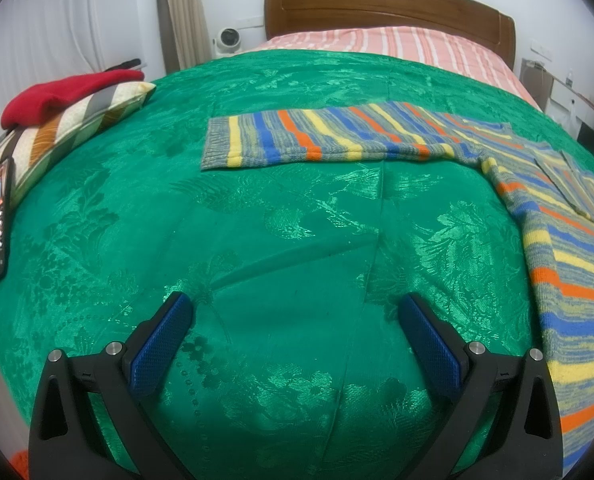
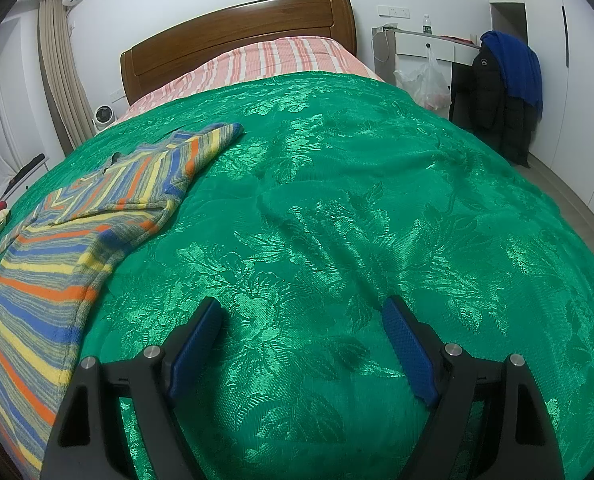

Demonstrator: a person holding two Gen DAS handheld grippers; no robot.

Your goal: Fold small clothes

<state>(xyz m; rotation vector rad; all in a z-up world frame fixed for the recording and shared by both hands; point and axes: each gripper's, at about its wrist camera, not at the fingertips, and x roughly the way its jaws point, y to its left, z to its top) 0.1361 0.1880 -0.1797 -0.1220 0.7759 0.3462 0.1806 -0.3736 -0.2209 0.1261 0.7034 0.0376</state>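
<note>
A striped knit sweater point(image 1: 497, 168) is spread flat on the green bedspread point(image 1: 281, 240), between the left tool point(image 1: 297, 344) and the right tool point(image 2: 303, 344). Both tools are held wide open, empty. The knit is judged soft, light and limp; the sleeve cuff point(image 1: 221, 144) or hem is best pinched.

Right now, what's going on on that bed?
A person holds two sets of tongs over a green bedspread, and neither has hold of anything. The left tongs and right tongs both stand open above bare cover. The striped knit sweater lies spread out between them, one sleeve stretched flat, the other sleeve angled toward the headboard. Folding looks not yet started.
</note>
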